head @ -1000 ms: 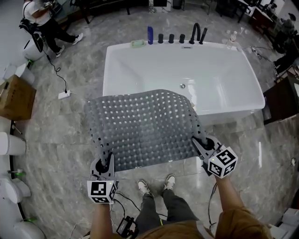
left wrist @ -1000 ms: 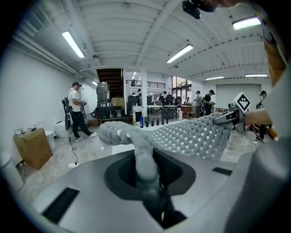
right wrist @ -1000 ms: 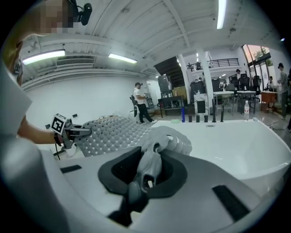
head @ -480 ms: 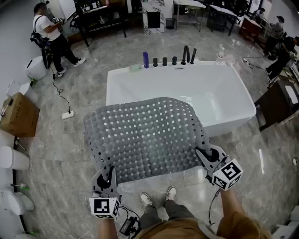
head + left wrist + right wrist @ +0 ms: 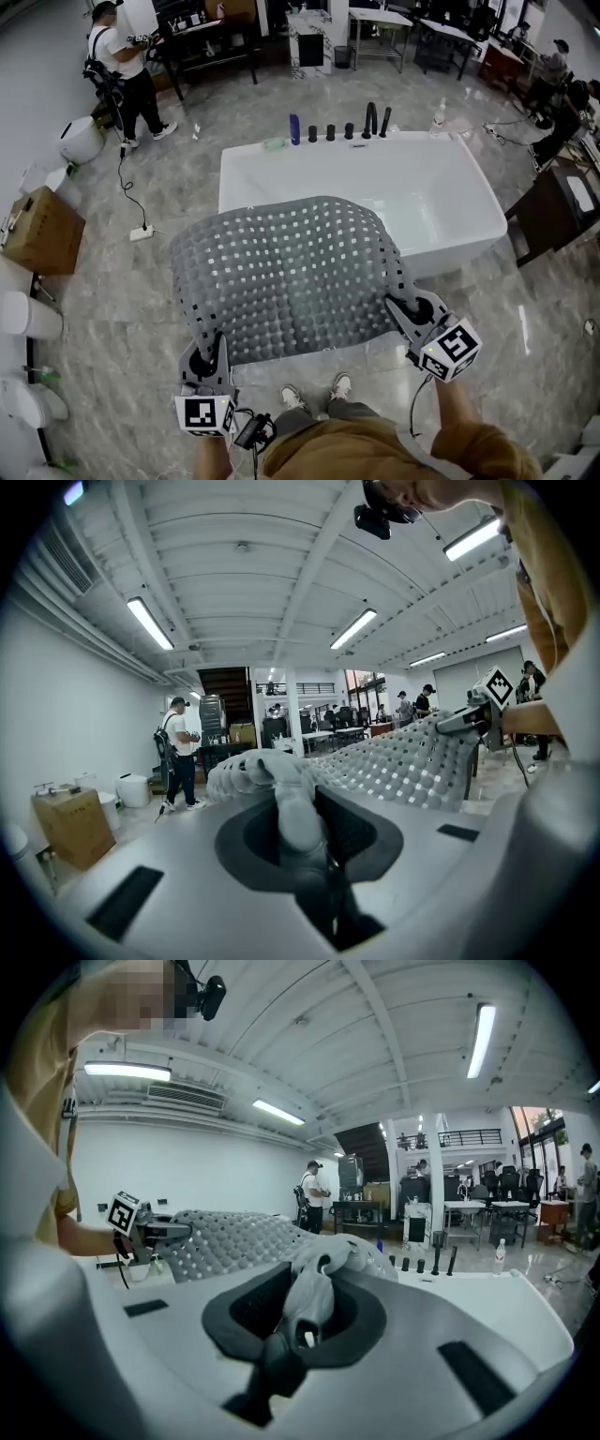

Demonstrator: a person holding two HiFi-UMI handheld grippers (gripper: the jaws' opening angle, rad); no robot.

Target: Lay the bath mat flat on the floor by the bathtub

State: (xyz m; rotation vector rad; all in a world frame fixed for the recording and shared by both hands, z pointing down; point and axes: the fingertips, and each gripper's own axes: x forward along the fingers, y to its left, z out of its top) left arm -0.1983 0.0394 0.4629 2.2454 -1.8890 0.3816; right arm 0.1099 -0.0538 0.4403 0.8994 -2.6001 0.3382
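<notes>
Head view, mat: I count one grey rubbery bath mat (image 5: 291, 277), studded with round bumps and square holes, held up domed on the near side of the bathtub (image 5: 450, 202), above the veined marble floor (image 5: 131, 309).
Head view, tub: one, white, glossy, rectangular; five black fittings (image 5: 349, 131) and one blue bottle (image 5: 294, 128) on its far rim.
Head view, grippers: two; my left gripper (image 5: 208, 352) and right gripper (image 5: 405, 307) each take one near corner of the mat.
Left gripper view, jaws: pinching a bunched mat corner.
Right gripper view, jaws: clamped on a crumpled corner; the bathtub lies beyond.
</notes>
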